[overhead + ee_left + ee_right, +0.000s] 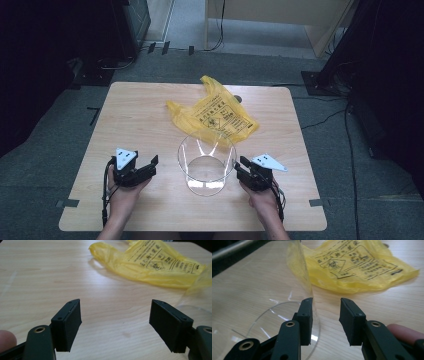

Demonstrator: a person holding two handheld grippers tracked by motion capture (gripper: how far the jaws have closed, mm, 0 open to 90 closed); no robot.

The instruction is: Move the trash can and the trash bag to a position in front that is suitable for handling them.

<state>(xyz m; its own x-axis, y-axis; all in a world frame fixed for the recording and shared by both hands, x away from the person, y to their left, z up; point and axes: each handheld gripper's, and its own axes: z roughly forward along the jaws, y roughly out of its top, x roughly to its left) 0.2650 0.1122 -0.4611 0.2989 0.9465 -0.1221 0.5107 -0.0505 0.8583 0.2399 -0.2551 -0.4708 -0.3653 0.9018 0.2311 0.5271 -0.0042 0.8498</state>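
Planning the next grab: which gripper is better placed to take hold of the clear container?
Right gripper: its open jaws sit at the clear container wall. Left gripper stands apart from it.

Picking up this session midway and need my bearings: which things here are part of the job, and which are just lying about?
Part of the job:
- clear plastic tub, between the two grippers
- yellow plastic bag, lying flat just behind the tub
- left gripper, open, nothing between its jaws
- right gripper, open, one jaw beside the tub wall

Just lying about:
- cables on the floor
- wooden furniture beyond the table
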